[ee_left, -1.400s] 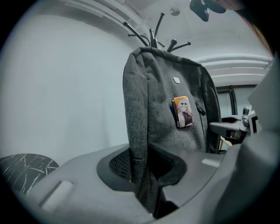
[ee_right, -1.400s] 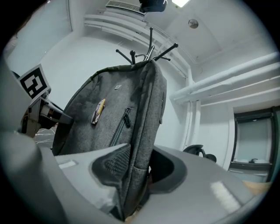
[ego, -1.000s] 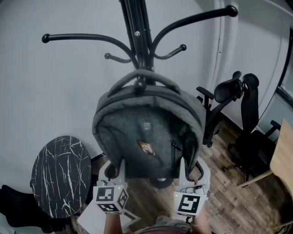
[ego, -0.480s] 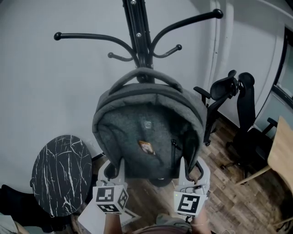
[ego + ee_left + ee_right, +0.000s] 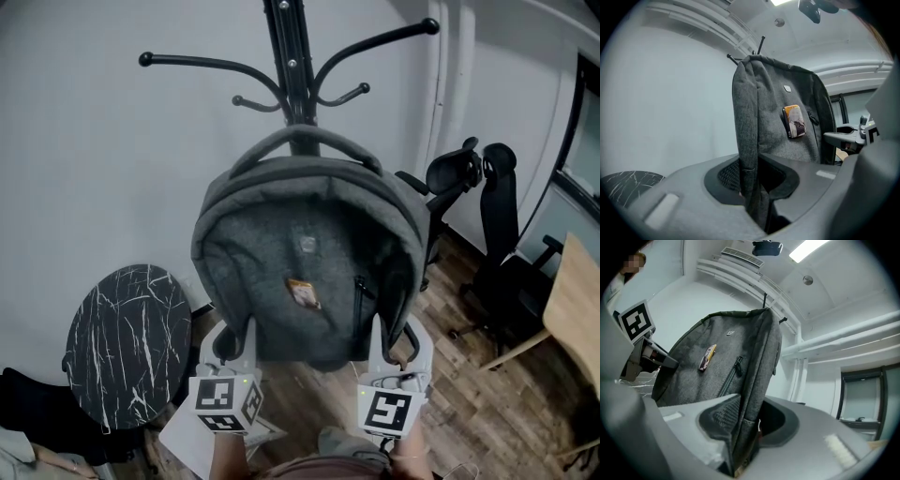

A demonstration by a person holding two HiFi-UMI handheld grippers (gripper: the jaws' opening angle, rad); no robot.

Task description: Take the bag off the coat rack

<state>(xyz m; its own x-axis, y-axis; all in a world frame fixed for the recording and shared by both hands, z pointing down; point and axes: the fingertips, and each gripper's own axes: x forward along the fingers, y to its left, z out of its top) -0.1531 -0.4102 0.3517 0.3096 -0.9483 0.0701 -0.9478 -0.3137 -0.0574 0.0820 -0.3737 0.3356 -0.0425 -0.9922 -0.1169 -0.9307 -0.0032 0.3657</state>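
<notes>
At the far left a round black table with white marble veining stands against the white wall. Just right of it, near the person, the left gripper points level at the bag. Its jaws are clamped on the bag's lower left edge, and in the left gripper view the grey fabric is pinched between the two dark pads.

The bag is a grey felt-like backpack, held upright in the middle of the scene between the two grippers, its front facing the person. A small orange tag sits on the front panel, with a dark zip to its right. The top handle arches in front of the pole of the black coat rack, below the curved hooks. Whether the handle hangs on a hook cannot be told. The rack stands on the far side of the bag, by the wall.

The right gripper mirrors the left: its jaws are closed on the bag's lower right edge, fabric filling the gap between the pads in the right gripper view.

Farther right, two black office chairs stand on the wooden floor, and the corner of a light wooden tabletop shows at the right edge.
</notes>
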